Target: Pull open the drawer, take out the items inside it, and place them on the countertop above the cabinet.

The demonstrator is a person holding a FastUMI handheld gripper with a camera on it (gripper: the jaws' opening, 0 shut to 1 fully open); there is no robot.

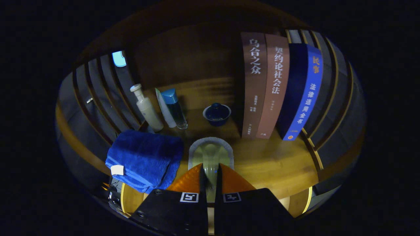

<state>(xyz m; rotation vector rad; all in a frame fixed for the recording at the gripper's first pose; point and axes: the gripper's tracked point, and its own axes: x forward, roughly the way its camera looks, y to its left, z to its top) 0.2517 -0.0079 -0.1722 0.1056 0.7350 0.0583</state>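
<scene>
My gripper [210,167] is shut on the narrow handle of a pale green tool [211,151] whose wider head has a grey rim. Both orange fingers [188,180] press on the handle. The head sticks out just ahead of the fingertips, low over the wooden countertop [275,164]. I cannot tell whether it touches the wood. The drawer is hidden from this view.
A folded blue towel [144,159] lies left of the fingers. Beyond it stand a white pump bottle [146,108], a white tube [165,109] and a blue-capped bottle [175,109]. A dark blue lidded cup [216,113] sits straight ahead. Three upright books [279,88] stand at the right. Slatted walls flank both sides.
</scene>
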